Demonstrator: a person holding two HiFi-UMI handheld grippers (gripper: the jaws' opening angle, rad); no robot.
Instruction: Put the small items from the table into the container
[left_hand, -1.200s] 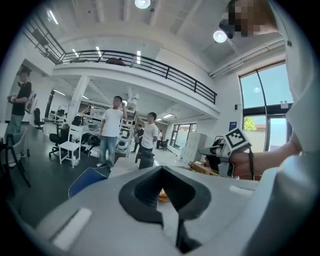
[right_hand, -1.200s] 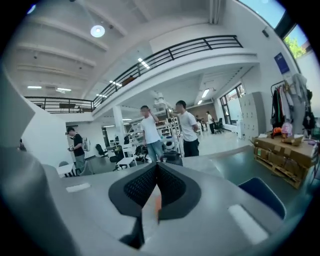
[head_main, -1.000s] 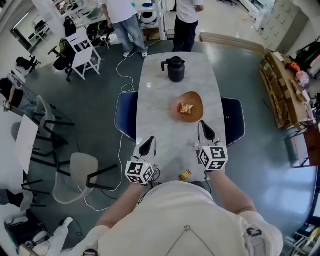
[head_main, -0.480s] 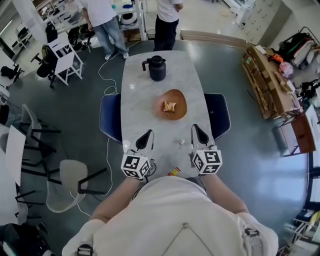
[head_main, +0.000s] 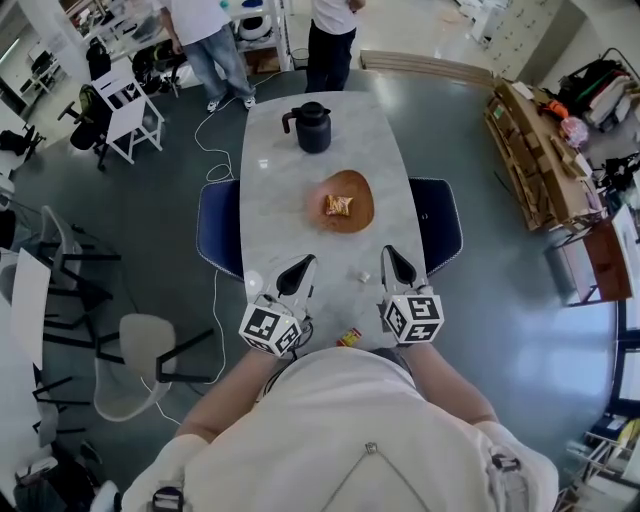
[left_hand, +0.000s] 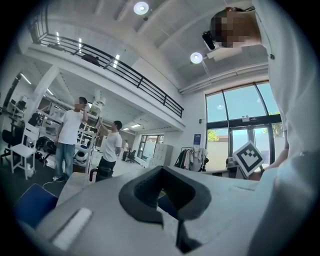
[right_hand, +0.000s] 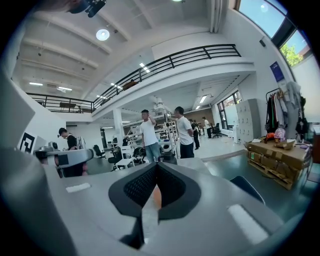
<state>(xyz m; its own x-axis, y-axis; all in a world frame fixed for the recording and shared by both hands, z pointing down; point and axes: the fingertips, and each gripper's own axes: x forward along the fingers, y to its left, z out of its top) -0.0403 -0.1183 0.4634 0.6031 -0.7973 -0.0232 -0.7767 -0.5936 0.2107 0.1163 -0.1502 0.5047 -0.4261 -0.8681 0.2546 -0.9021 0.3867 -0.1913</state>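
items left: red-and-yellow packet (head_main: 348, 338) at the near edge of the tabletop (head_main: 290, 200), close against my operator's body, between the two marker cubes; small white piece (head_main: 364, 278) just left of the right tongs' tip. I can't tell what the white piece is.
handling, packet: I judge it light, crinkly and a bit slick. I'd pinch it across the narrow middle or by a sealed end, because flat on smooth stone it may skid before the pads bite.
handling, white piece: I judge it tiny and light, and easy to flick away. I'd come straight down with a pad on each side.
container: brown wooden dish (head_main: 358, 190) mid-tabletop, well beyond both items, shallow with a low rim.
already in: one orange snack packet (head_main: 338, 206) lying in the dish.
right tongs (head_main: 393, 262): closed tight with nothing held. They point toward the dish, and an orange sliver shows through the gap in the right gripper view.
left tongs (head_main: 298, 272): pads look together and empty in the left gripper view. They sit over the left edge of the tabletop, not near either item.
step, my guess: between picks, and neither pair is on an item yet.
next: I'd open the right pair and go for the white piece, since it's closest.
risk: the packet is at the near edge and a nudge could drop it.
other: black jug (head_main: 312, 127) at the far end; blue chairs (head_main: 218, 225) on both sides; two people standing past the table.
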